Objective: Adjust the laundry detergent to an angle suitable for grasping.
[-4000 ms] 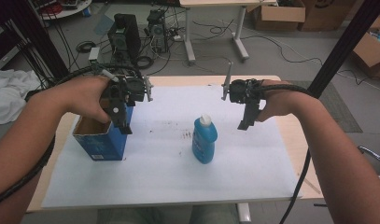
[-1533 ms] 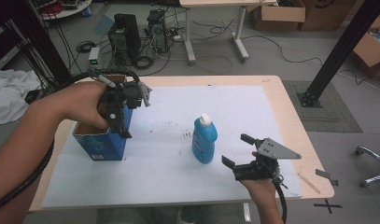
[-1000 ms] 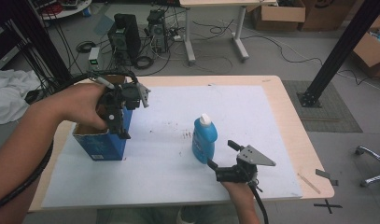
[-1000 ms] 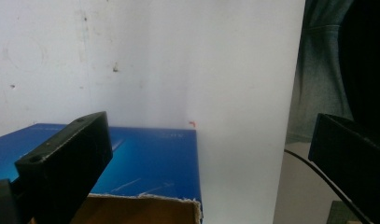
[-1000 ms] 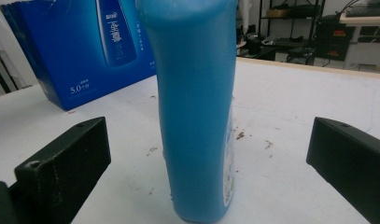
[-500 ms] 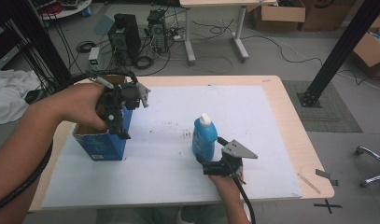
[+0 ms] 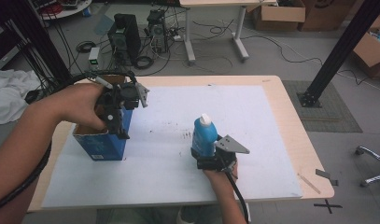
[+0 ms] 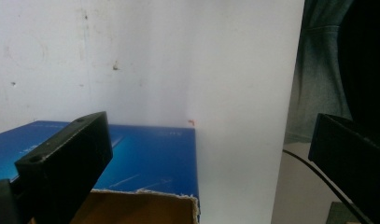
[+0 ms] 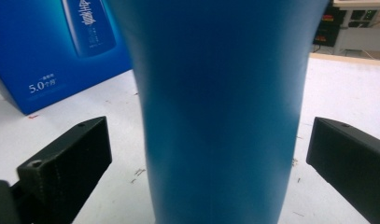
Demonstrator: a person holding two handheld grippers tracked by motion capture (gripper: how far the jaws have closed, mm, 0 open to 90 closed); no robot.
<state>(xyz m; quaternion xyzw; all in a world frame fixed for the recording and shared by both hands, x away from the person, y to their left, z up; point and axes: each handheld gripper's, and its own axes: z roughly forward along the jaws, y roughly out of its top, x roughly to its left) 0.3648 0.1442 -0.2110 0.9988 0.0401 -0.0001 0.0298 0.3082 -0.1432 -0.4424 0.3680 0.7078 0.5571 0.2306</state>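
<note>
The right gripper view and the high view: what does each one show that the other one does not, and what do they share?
The right gripper view alone shows that the open jaws stand apart from the blue bottle on both sides, and the white print on the blue box. The high view alone shows the bottle's white cap, the left gripper over the box's open top, and the floor with computers. Both share the bottle, the box and the white table cover.

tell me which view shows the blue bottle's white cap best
The high view: the blue bottle stands upright there with its white cap plainly on top. The right gripper view has just the bottle's body between open jaws, top cut off. The left gripper view looks at the blue box instead.
</note>
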